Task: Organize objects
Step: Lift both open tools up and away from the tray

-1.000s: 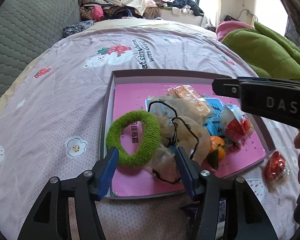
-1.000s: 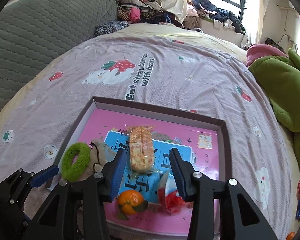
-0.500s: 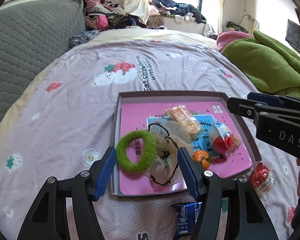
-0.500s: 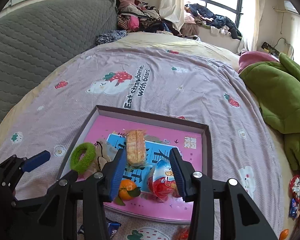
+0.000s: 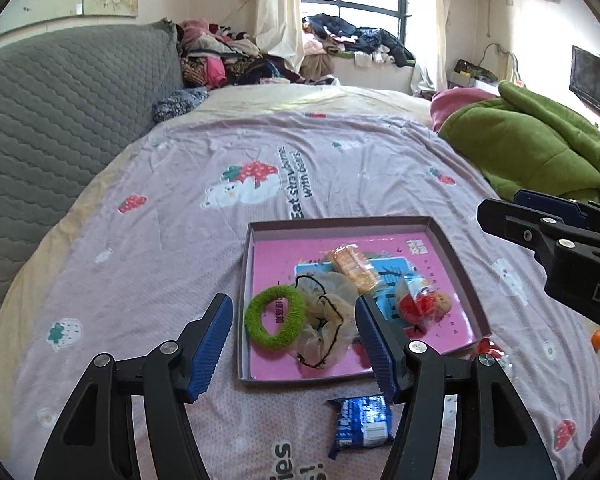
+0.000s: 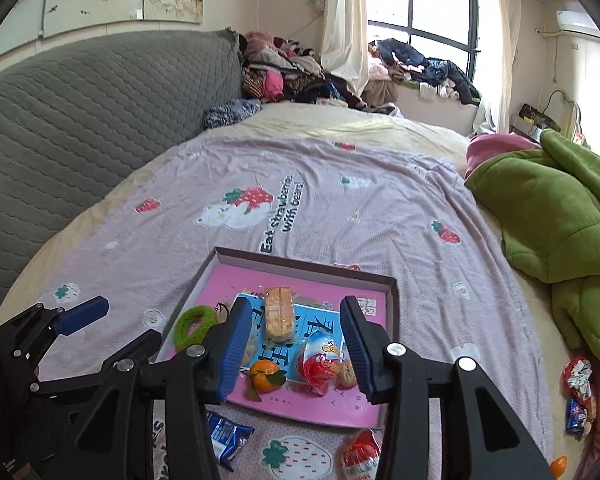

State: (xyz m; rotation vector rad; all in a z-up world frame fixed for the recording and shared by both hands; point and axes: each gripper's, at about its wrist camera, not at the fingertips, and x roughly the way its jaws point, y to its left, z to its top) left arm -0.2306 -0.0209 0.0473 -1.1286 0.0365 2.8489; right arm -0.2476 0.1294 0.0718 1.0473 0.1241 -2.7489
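Observation:
A shallow pink tray (image 5: 340,222) (image 6: 300,266) lies on the bedspread. In it are a green fuzzy ring (image 5: 296,308) (image 6: 204,312), a beige net with black cord (image 5: 328,312), a biscuit pack (image 5: 352,266) (image 6: 279,314), a red and white egg packet (image 5: 416,300) (image 6: 320,360), a mandarin (image 6: 264,374) and a walnut (image 6: 346,374). My left gripper (image 5: 292,308) (image 6: 116,328) hangs open above the tray's near left part, holding nothing. My right gripper (image 6: 295,308) (image 5: 500,208) hovers over the tray's near side; its jaws are opening and empty.
A blue snack pack (image 5: 362,424) (image 6: 226,440) and a red packet (image 6: 360,456) lie on the bedspread just before the tray. More packets (image 6: 578,376) and a small orange (image 6: 558,466) sit at the right. A green blanket (image 6: 560,212) is heaped right; a grey headboard (image 5: 60,120) stands left.
Both grippers have risen and drawn back from the tray, which now looks smaller. The blue snack pack has come into view. The right jaws stand slightly wider.

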